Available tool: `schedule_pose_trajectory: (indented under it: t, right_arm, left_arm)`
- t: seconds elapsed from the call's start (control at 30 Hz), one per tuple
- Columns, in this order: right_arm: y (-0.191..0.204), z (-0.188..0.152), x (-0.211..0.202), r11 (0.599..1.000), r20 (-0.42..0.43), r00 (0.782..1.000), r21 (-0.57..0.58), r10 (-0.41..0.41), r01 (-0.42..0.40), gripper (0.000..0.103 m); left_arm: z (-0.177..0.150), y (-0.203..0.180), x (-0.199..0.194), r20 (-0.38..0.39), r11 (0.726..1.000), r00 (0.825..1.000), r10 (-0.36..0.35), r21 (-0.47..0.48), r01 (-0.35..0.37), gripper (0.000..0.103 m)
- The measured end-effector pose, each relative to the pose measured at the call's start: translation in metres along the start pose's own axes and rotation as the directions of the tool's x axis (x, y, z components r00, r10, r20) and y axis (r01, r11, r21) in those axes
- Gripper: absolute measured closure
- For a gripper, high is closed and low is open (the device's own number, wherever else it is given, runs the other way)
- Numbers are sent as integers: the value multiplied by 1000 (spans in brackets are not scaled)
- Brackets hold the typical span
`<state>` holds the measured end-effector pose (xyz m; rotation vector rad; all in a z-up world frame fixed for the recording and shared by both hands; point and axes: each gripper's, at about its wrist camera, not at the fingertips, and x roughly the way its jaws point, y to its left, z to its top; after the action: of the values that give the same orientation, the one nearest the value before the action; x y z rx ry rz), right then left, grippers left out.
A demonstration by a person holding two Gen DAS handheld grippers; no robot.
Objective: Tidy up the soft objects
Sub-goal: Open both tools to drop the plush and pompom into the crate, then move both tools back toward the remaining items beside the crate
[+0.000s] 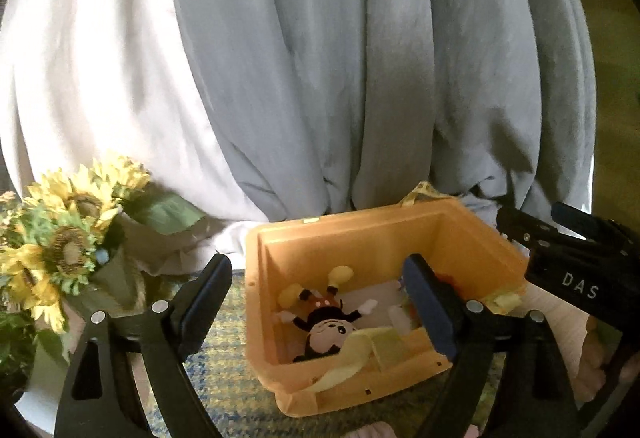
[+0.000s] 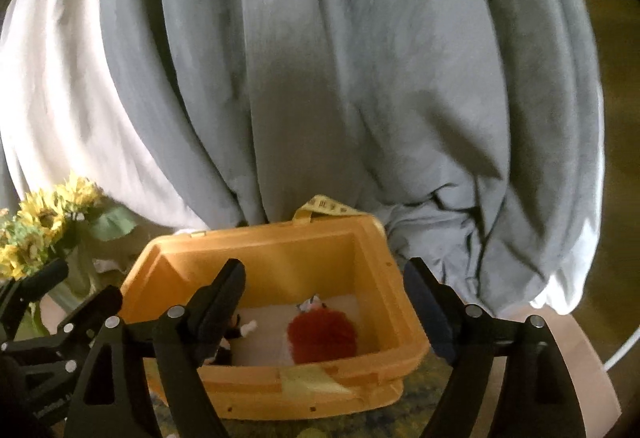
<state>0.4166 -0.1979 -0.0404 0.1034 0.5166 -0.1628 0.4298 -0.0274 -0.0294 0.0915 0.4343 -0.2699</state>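
Both grippers, left (image 1: 316, 302) and right (image 2: 324, 302), hang wide and empty above the orange bin (image 2: 280, 250) holding a mouse plush (image 1: 326, 322) and, seemingly, a red pompom (image 2: 322, 336). Reaching down could snag the bin's rim and tip it.

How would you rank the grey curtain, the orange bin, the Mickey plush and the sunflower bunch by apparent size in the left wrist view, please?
1. grey curtain, filling most of the frame.
2. orange bin.
3. sunflower bunch, though it sits nearer the camera edge, so unsure against the bin.
4. Mickey plush, inside the bin.
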Motion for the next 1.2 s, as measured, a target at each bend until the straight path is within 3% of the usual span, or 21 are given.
schedule_pose_trajectory:
  t: [0.57,0.8,1.2]
  right_arm:
    - [-1,-30,-86,998,74,995,-8,-63,64,14]
    - [4,-61,-104,992,55,991,-10,-125,125,10]
    - [1,-108,-111,977,-74,980,91,-186,193,10]
  left_arm:
    - [-42,4,-66,-15,1000,1000,-1,1,1,14]
    - [-67,8,-71,-64,999,998,-23,-30,21,14]
    - [-105,8,-59,-167,998,984,-61,-37,55,14]
